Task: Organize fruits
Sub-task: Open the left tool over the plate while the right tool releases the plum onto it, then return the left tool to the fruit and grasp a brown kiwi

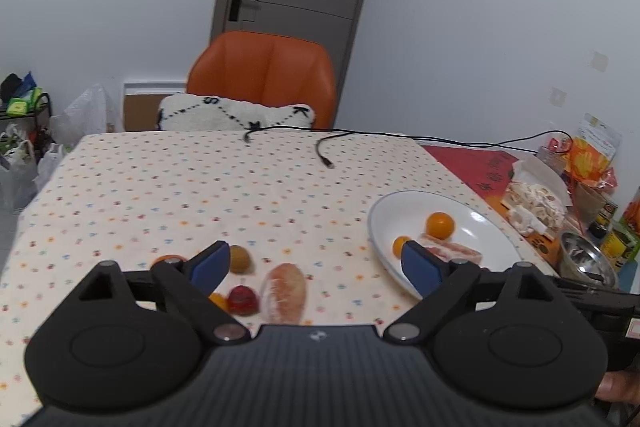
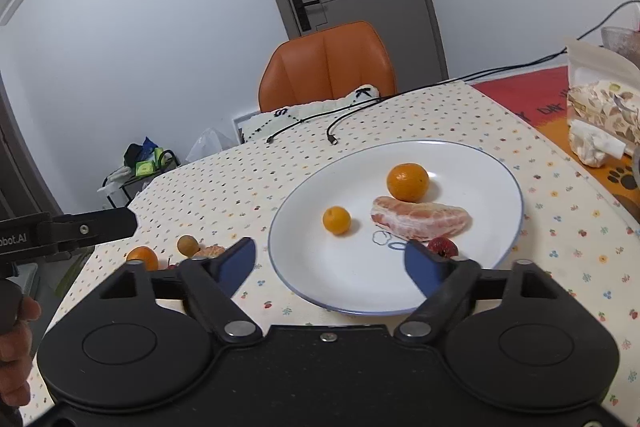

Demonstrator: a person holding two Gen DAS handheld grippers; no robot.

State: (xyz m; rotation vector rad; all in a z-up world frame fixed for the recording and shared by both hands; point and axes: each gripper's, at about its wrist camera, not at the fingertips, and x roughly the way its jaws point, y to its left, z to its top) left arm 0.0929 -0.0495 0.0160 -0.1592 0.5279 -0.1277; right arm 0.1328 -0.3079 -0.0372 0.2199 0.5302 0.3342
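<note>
left wrist view: left gripper [image 1: 316,265] is spread and empty over loose fruit on the cloth; a pomelo wedge [image 1: 285,291] lies just below between the fingers, long axis pointing away. the plate [image 2: 472,267] is to its right, under the right gripper [image 2: 330,261], also spread, empty.

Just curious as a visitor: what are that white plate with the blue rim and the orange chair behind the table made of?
The round white plate with a thin blue rim looks like glazed ceramic: smooth, glossy, softly reflecting light. The orange padded chair looks like leather or faux leather, with a slight sheen and stitched panel seams; which one, I cannot tell.
</note>
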